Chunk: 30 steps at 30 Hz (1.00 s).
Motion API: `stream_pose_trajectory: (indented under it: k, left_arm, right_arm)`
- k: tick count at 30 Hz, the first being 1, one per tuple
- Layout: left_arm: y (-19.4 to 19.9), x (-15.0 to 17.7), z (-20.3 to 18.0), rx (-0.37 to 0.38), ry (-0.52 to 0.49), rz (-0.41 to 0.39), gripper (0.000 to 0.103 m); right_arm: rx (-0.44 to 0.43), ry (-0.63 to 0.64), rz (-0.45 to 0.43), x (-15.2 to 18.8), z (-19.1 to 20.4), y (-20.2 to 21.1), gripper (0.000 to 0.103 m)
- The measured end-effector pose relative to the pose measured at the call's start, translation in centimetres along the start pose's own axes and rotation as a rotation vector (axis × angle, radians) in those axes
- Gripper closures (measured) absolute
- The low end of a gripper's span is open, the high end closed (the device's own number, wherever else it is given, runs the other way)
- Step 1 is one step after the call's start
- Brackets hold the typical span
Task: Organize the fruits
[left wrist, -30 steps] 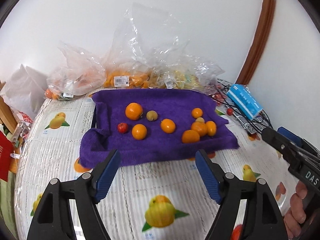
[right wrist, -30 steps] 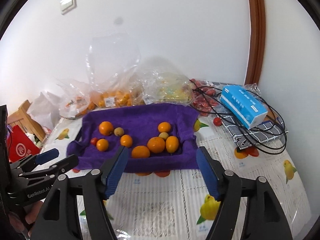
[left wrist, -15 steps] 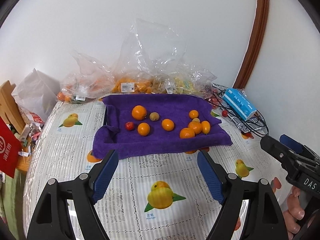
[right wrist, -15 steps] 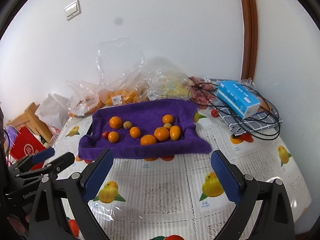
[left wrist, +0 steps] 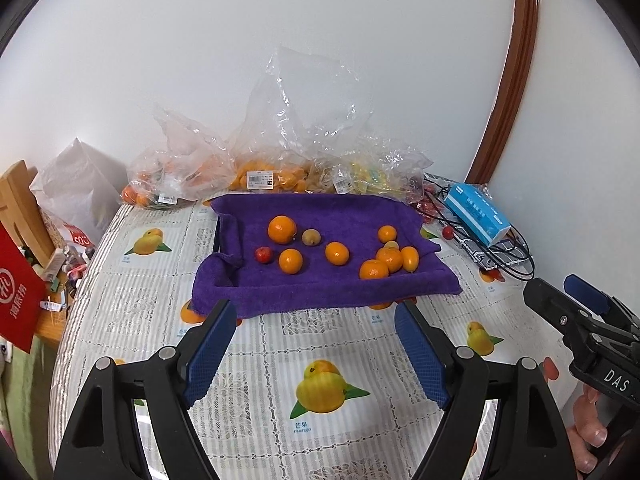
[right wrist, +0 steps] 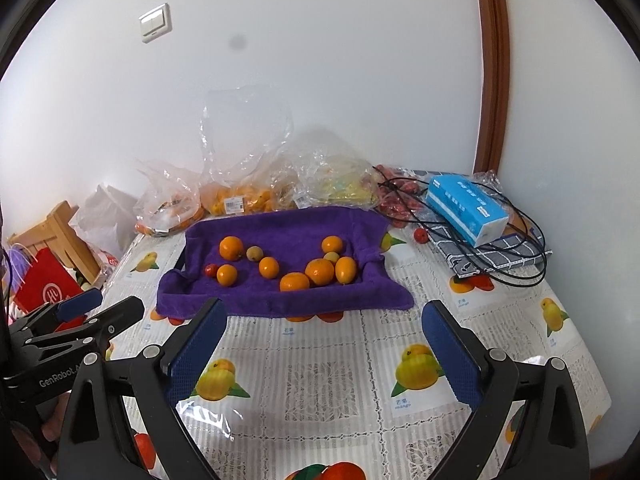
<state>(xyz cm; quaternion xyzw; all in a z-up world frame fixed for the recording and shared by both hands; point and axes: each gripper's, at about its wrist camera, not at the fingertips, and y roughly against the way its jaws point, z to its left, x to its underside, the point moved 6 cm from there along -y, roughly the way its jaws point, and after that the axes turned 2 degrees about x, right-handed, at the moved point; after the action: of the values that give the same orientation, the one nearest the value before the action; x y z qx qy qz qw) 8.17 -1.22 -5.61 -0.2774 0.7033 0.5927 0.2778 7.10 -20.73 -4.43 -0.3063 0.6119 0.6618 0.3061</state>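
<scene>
A purple towel [left wrist: 320, 284] [right wrist: 280, 300] lies over a tray at mid-table. On it lie several oranges, among them a big one [left wrist: 282, 229] [right wrist: 231, 247], plus a brownish fruit [left wrist: 311, 237] [right wrist: 254, 253] and a small red fruit [left wrist: 263, 254] [right wrist: 211, 269]. A cluster of oranges [left wrist: 386, 262] [right wrist: 318, 272] sits at the towel's right. My left gripper [left wrist: 314, 354] is open and empty, over the tablecloth in front of the towel. My right gripper [right wrist: 324, 350] is open and empty, also short of the towel; it shows at the right of the left wrist view [left wrist: 584, 312].
Clear plastic bags of fruit [left wrist: 256, 176] [right wrist: 240, 200] line the wall behind the towel. A blue tissue box [left wrist: 478, 214] [right wrist: 466, 208] with black cables [right wrist: 508, 248] sits at the right. A red bag [left wrist: 16, 292] and wooden rack [right wrist: 60, 224] stand at the left. The fruit-print tablecloth [left wrist: 320, 392] covers the table.
Both grippers have pulled back and risen away from the towel, so the table looks smaller. The right gripper's fingers stand wider than a second ago. The fruit has not moved.
</scene>
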Motion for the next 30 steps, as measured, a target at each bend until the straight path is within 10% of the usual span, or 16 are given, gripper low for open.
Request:
stream_pose_trajectory:
  k: [30]
  left_arm:
    - [0.20, -0.18, -0.07, 0.000, 0.006, -0.002, 0.023]
  right_arm:
    - [0.006, 0.001, -0.009, 0.08, -0.26, 0.32, 0.006]
